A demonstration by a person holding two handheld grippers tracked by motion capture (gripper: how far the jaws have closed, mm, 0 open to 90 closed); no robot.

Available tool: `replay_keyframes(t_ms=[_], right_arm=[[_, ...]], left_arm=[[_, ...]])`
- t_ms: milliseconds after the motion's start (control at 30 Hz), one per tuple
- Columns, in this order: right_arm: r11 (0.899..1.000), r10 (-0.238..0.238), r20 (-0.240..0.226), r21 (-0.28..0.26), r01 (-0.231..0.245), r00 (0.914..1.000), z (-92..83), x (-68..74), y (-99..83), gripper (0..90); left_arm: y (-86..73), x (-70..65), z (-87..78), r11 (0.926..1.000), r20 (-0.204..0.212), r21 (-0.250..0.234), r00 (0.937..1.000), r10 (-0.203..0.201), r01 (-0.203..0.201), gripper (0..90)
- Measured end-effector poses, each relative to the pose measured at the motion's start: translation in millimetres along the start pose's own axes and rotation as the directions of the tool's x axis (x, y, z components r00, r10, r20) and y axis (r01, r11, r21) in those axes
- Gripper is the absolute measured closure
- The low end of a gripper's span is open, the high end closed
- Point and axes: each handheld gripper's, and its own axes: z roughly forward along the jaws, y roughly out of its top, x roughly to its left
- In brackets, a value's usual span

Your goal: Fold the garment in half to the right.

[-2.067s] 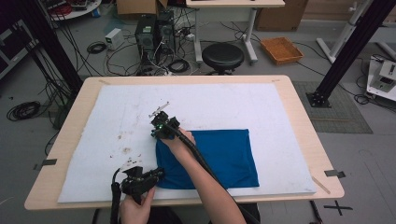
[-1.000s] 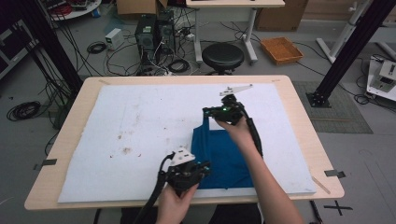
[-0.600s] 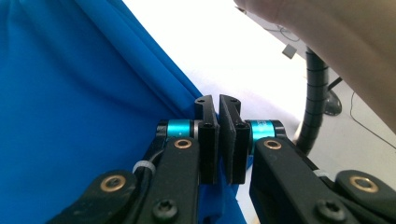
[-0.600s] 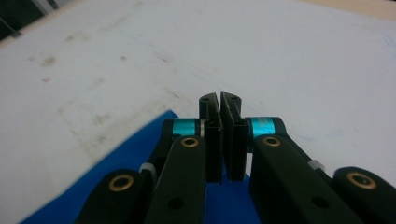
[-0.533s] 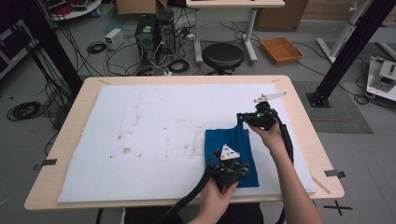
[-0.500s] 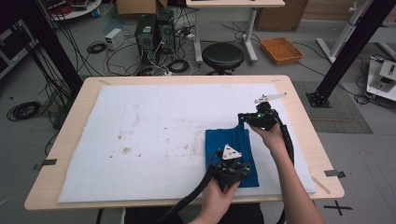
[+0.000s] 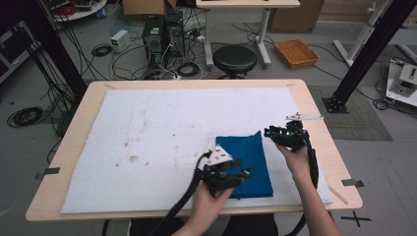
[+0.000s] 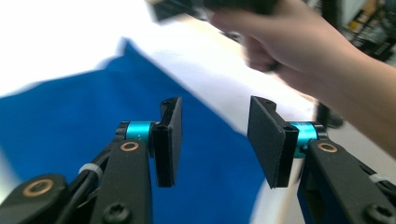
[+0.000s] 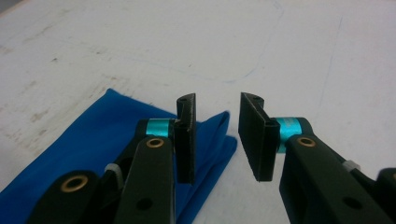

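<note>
The blue cloth (image 7: 248, 164) lies folded into a narrow strip on the white mat (image 7: 147, 137) that covers the table (image 7: 314, 123), toward my right of centre. Its long axis runs from the near edge of the table away from me, with the far end rising to a small pointed corner on the right. The near end stops just short of the mat's front edge.

My left hand-held gripper (image 7: 241, 176) sits over the near part of the cloth, pointing to the right across it. Its jaws have just been opening and stand apart; in the left gripper view (image 8: 215, 140) the blue fabric lies below the gap, and the pads press on nothing.

My right hand-held gripper (image 7: 270, 132) hovers just beside the cloth's far right corner, pointing left. Its jaws have also just been opening, and in the right gripper view (image 9: 215, 135) the gap between them is empty, with the cloth's corner just beneath the left pad and bare mat beyond.
</note>
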Motion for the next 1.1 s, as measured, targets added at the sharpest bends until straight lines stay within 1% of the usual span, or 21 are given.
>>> replay_keyframes(t_ms=[67, 100, 167, 200, 300, 367, 400, 433, 467, 567, 667, 700, 733, 767, 833, 900, 967, 1000, 1033, 1067, 1100], right_arm=[[0.999, 0.032, -0.018, 0.014, -0.032, 0.9993, 4.8, 2.2, -6.3, 67.8], [0.999, 0.036, -0.019, 0.025, -0.035, 0.9992, 8.9, 3.1, -8.4, 67.7], [0.998, 0.047, -0.002, 0.048, -0.047, 0.9989, 16.6, 5.3, -11.2, 68.0], [0.997, 0.050, 0.002, 0.058, -0.050, 0.9987, 20.9, 5.8, -12.5, 69.0], [0.996, 0.035, 0.012, 0.077, -0.036, 0.9993, 29.1, 6.7, -15.6, 87.8], [0.996, 0.022, 0.026, 0.088, -0.024, 0.9994, 30.2, 7.3, -17.7, 90.0], [0.996, 0.016, 0.038, 0.086, -0.019, 0.9991, 29.7, 6.8, -18.5, 90.0], [0.996, 0.021, 0.045, 0.085, -0.025, 0.9988, 28.2, 6.0, -19.3, 90.0], [0.996, 0.025, 0.052, 0.080, -0.029, 0.9983, 26.2, 4.4, -20.3, 90.0], [0.996, 0.044, 0.072, 0.074, -0.049, 0.9965, 22.7, 1.1, -22.9, 90.0], [0.995, 0.050, 0.087, 0.077, -0.057, 0.9949, 21.4, -1.1, -26.4, 89.2], [0.995, 0.052, 0.093, 0.075, -0.059, 0.9943, 20.9, -1.6, -27.3, 84.8], [0.995, 0.059, 0.098, 0.071, -0.066, 0.9934, 19.9, -2.3, -28.0, 83.7], [0.995, 0.065, 0.093, 0.063, -0.071, 0.9935, 17.7, -2.8, -28.8, 82.5], [0.996, 0.076, 0.090, 0.041, -0.080, 0.9930, 8.9, -1.7, -30.8, 75.5], [0.997, 0.076, 0.068, 0.018, -0.078, 0.9948, -5.4, 2.6, -35.9, 75.4], [0.997, 0.071, 0.048, 0.003, -0.071, 0.9963, -21.5, 9.9, -44.0, 73.6], [0.998, 0.067, 0.031, -0.005, -0.067, 0.9973, -31.4, 14.8, -50.0, 72.2], [0.998, 0.067, 0.009, -0.016, -0.067, 0.9977, -44.0, 22.2, -59.2, 69.3], [0.998, 0.066, -0.003, -0.018, -0.066, 0.9978, -50.7, 27.0, -65.4, 66.8], [0.998, 0.068, -0.021, -0.013, -0.068, 0.9975, -60.5, 35.7, -77.0, 65.5]], left_arm=[[-1.1, 16.2, -16.8, 1.0000, -0.056, 0.000, 0.9984, 0.006, -0.006, 54.9], [-1.7, 23.1, -23.4, 1.0000, -0.070, -0.002, 0.9975, 0.005, -0.005, 54.9], [-2.7, 39.8, -40.1, 0.9996, -0.103, -0.016, 0.9944, -0.023, 0.022, 54.9], [-2.8, 47.5, -48.2, 0.9994, -0.121, -0.022, 0.9922, -0.027, 0.025, 55.0], [-2.9, 66.6, -70.6, 0.9992, -0.194, -0.040, 0.9809, -0.017, 0.010, 54.9], [-3.8, 79.0, -84.4, 0.9983, -0.233, -0.057, 0.9721, -0.026, 0.013, 55.0], [-4.6, 85.1, -91.0, 0.9970, -0.244, -0.073, 0.9690, -0.042, 0.025, 55.0], [-6.0, 92.5, -98.4, 0.9950, -0.259, -0.093, 0.9639, -0.061, 0.038, 55.1], [-6.7, 96.6, -101.9, 0.9935, -0.268, -0.104, 0.9607, -0.072, 0.045, 55.1], [-9.6, 110.6, -112.2, 0.9923, -0.310, -0.112, 0.9469, -0.086, 0.054, 55.3], [-13.4, 120.5, -116.8, 0.9906, -0.324, -0.115, 0.9401, -0.107, 0.073, 55.3], [-14.1, 122.8, -117.5, 0.9909, -0.328, -0.112, 0.9386, -0.108, 0.075, 55.3], [-15.0, 124.6, -118.2, 0.9905, -0.331, -0.111, 0.9369, -0.113, 0.081, 55.3], [-15.7, 126.6, -119.0, 0.9902, -0.333, -0.114, 0.9358, -0.114, 0.080, 55.2], [-16.4, 129.7, -122.0, 0.9901, -0.341, -0.116, 0.9331, -0.114, 0.078, 54.9], [-16.5, 132.8, -126.0, 0.9899, -0.340, -0.121, 0.9338, -0.111, 0.074, 54.1], [-16.7, 135.0, -129.8, 0.9892, -0.349, -0.129, 0.9306, -0.111, 0.069, 53.6], [-16.8, 136.9, -132.8, 0.9893, -0.351, -0.131, 0.9305, -0.107, 0.064, 52.7], [-16.9, 138.2, -134.3, 0.9888, -0.352, -0.136, 0.9300, -0.107, 0.063, 51.2], [-17.4, 139.6, -136.7, 0.9876, -0.355, -0.143, 0.9280, -0.112, 0.064, 51.0], [-17.9, 141.0, -138.6, 0.9871, -0.352, -0.146, 0.9289, -0.114, 0.066, 50.7]])
